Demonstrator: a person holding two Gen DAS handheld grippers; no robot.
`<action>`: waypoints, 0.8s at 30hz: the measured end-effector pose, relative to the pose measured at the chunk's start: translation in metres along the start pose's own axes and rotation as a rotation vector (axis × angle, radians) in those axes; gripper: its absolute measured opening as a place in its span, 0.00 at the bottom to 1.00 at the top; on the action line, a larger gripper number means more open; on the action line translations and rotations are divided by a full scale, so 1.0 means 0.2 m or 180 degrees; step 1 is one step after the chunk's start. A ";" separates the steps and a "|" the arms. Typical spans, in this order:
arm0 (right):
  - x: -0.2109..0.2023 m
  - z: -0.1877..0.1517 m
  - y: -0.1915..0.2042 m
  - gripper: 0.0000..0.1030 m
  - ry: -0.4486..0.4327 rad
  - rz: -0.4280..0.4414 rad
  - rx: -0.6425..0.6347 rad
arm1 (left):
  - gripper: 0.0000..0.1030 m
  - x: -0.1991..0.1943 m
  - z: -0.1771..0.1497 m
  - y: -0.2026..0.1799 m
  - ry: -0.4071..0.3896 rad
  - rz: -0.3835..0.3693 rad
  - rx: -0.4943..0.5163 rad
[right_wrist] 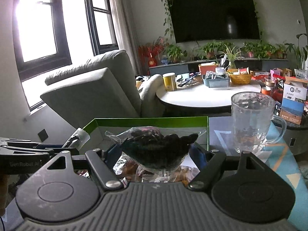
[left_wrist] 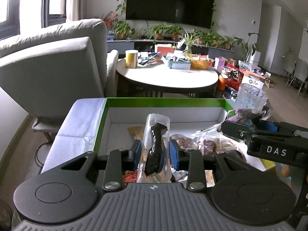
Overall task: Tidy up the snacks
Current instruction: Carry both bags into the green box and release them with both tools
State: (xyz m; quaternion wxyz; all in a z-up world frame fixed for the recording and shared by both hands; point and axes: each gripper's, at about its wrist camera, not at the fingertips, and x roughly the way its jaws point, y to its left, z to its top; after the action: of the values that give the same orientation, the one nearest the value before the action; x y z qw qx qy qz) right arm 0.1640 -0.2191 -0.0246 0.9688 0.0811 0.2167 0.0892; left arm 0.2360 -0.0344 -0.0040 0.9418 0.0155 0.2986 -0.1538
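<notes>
1. The left gripper (left_wrist: 155,154) is clamped on a slim clear sachet (left_wrist: 156,146) with a dark strip inside; its blue pads (left_wrist: 137,153) press on both sides, and the sachet stands nearly upright between them, its sealed top tipped toward the box.

2. The right gripper (right_wrist: 156,154) is closed around a wider clear bag of dark snacks (right_wrist: 159,144). The bag bulges above the fingers, and its crimped ends stick out to either side.

3. Both held packets hang over the near part of the green-edged box (left_wrist: 165,102), which has a white interior. Neither has been let go, so these two placements are not yet done.

4. On the box floor there is a tan packet (left_wrist: 134,132) near the middle and several clear packets of reddish-brown snacks (left_wrist: 194,143) toward the right. Some sorting therefore looks done, though the far left of the floor is bare.

5. More wrappers show beneath the grippers at the near edge, including an orange-red one (left_wrist: 130,179); whether they lie inside the box or in front of it cannot be told.

6. Beside the box on the right stands a glass mug (right_wrist: 252,123) on a patterned cloth (right_wrist: 284,154). It plays no part in the sorting at present.

7. The round table (left_wrist: 167,77) behind carries further boxes and baskets; whether any of those belong to this job is unclear. By this reading the task is midway.
</notes>
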 end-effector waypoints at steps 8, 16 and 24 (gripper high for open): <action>0.09 -0.01 0.00 0.63 0.0120 -0.0022 -0.0044 | 0.30 0.11 -0.01 0.02 0.0129 0.0014 -0.0018; 0.11 -0.02 -0.02 0.63 0.0192 -0.0018 -0.0031 | 0.36 0.17 -0.02 0.04 0.0246 0.0096 -0.0013; 0.07 -0.04 0.00 0.63 0.0291 -0.0053 -0.0105 | 0.40 0.08 -0.06 0.07 0.0184 0.0192 0.0001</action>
State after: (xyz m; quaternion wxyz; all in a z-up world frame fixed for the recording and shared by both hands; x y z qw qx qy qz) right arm 0.1720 -0.2150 -0.0380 0.9598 0.0591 0.2600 0.0883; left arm 0.2459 -0.0241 -0.0239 0.9370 0.0291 0.3250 -0.1250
